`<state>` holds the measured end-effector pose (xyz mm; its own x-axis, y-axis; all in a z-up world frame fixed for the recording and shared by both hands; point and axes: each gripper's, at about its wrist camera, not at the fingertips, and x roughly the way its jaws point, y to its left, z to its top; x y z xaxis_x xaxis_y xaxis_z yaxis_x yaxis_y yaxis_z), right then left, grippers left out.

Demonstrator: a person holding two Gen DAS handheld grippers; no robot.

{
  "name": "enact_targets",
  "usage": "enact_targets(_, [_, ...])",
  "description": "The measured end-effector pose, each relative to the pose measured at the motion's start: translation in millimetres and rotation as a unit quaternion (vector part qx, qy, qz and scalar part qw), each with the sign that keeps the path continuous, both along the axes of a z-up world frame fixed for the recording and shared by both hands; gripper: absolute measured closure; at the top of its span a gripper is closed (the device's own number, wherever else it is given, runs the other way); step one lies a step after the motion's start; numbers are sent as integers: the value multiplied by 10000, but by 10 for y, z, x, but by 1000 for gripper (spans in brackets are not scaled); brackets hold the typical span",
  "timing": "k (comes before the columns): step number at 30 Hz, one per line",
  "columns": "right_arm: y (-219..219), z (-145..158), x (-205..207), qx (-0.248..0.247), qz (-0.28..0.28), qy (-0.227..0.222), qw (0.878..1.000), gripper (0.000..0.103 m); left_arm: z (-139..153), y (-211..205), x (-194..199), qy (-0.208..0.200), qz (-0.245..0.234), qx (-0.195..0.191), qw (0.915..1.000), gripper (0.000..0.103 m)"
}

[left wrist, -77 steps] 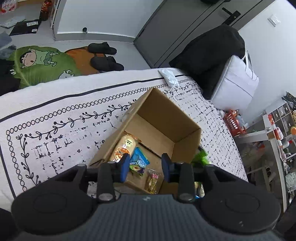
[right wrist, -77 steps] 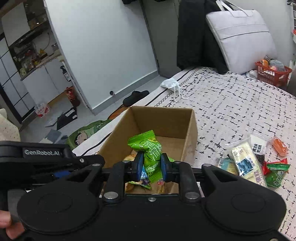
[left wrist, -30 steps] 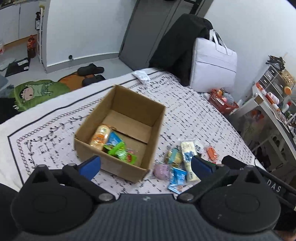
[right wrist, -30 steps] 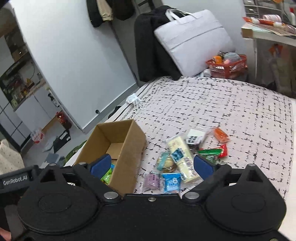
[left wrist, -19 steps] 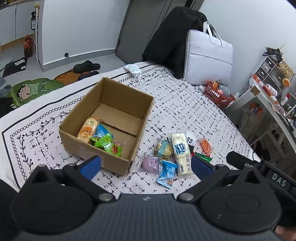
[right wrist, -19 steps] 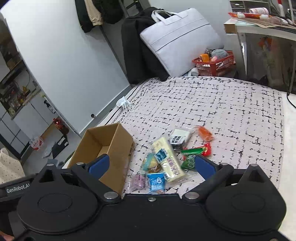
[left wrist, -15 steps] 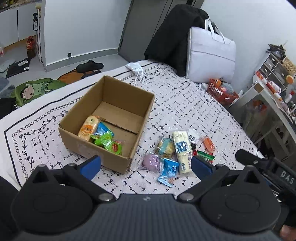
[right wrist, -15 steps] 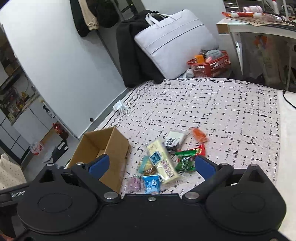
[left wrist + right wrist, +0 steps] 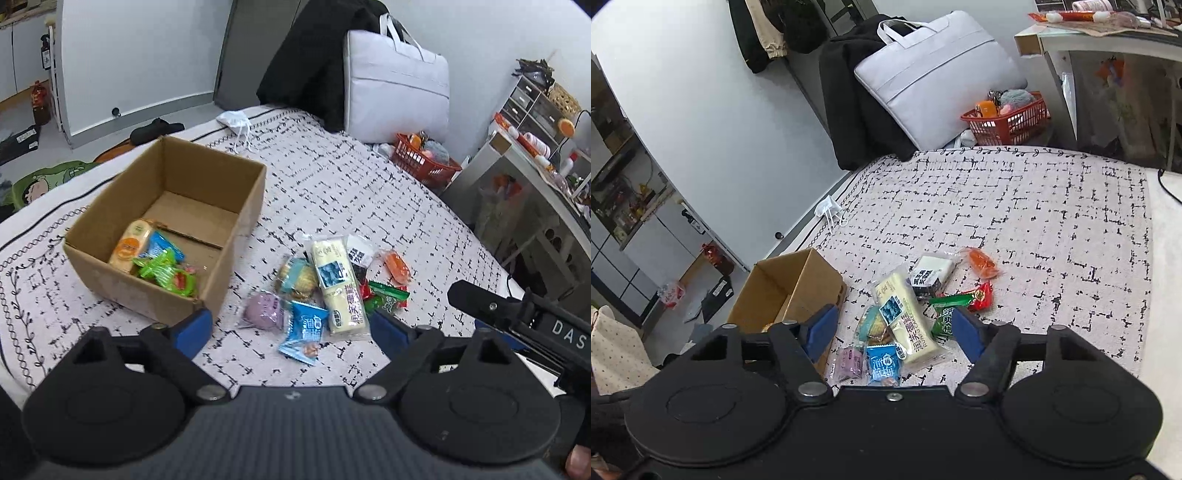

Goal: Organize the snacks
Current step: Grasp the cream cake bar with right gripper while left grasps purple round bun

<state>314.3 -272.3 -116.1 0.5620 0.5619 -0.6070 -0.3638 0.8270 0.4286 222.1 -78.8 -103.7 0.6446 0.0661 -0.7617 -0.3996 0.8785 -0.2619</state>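
Both grippers are hanging over the snack pile with nothing in them, and the jaws of both are closing in a little. Between the blue pads of the left gripper (image 9: 290,326) a blue pack (image 9: 304,328) and a purple pack (image 9: 263,309) are lying on the bed cover (image 9: 369,206), but the pads are not touching them. Between the pads of the right gripper (image 9: 892,334) a long yellow pack (image 9: 905,325) is lying, with a green pack (image 9: 943,319) just beside it near the right pad, and again nothing is being squeezed. A bit farther out a round cookie pack (image 9: 299,277), a black and white pack (image 9: 929,275), a red pack (image 9: 979,297) and an orange pack (image 9: 982,264) are waiting in the same pile. To the left of the pile the box (image 9: 236,258) is sitting open, and it is already holding a few snacks: a pale pack with an orange label (image 9: 129,247), a small blue one and a bright green one (image 9: 159,267). So the job looks partly done, and this step looks like reaching for the next snacks. Next, each gripper probably needs to go lower, get its pads on both sides of one pack, and pinch it. The packs are lying close and partly on top of each other, so picking only one may be tricky.
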Motion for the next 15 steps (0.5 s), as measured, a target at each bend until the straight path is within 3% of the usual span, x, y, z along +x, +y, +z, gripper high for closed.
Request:
enact_targets(3, [-4, -34, 34, 14, 4, 59, 10000, 40, -76, -47, 73, 67, -12, 5, 10000, 19])
enact_targets(8, [3, -117, 86, 19, 29, 196, 9998, 48, -211, -101, 186, 153, 4, 98, 9998, 37])
enact_targets(15, [83, -278, 170, -65, 185, 385, 9991, 56, -420, -159, 346, 223, 52, 225, 9995, 41])
